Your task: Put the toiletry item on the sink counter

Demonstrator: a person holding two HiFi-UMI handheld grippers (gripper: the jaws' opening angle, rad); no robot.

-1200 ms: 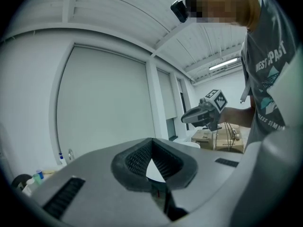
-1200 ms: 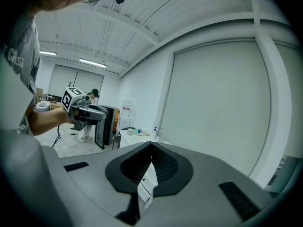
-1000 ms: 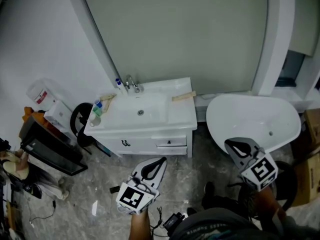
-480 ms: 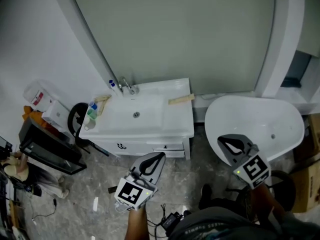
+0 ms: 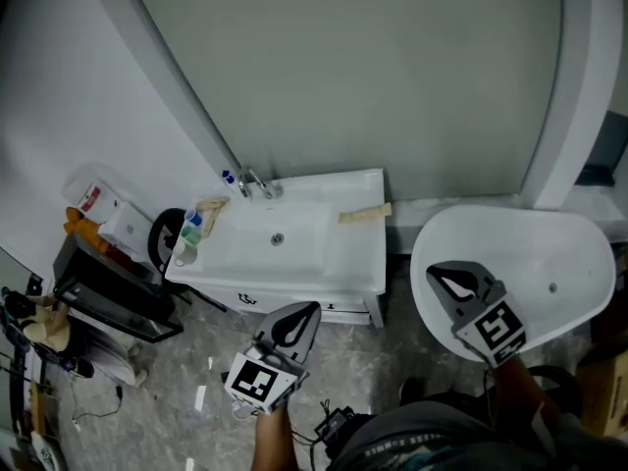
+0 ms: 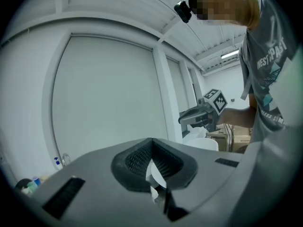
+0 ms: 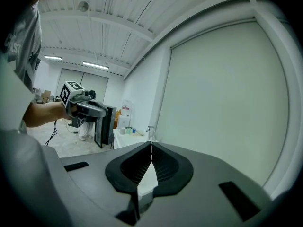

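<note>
**A:** Jaws, quick?

**B:** On my end the left grey hand-held gripper is pressed together with nothing in it. The right grey hand-held gripper is the same, jaws closed tight on nothing.

**A:** Toiletry item?

**B:** I see small toiletry bottles with blue and green caps at the left end of the white rectangular sink counter, just left of the basin. I can't tell which one is the task's.

**A:** Relative to the grippers?

**B:** Well apart from both. The left one sits on the near side of the counter, in front of its cabinet, and the bottles are far and to the left of it. The right one is further right, showing against the white oval tub. The bottles are well to its left, with the whole counter between.

**A:** Anything else on the counter?

**B:** A chrome tap at the far edge and a beige flat strip at the far right corner. The strip lies well apart from the bottles.
</note>
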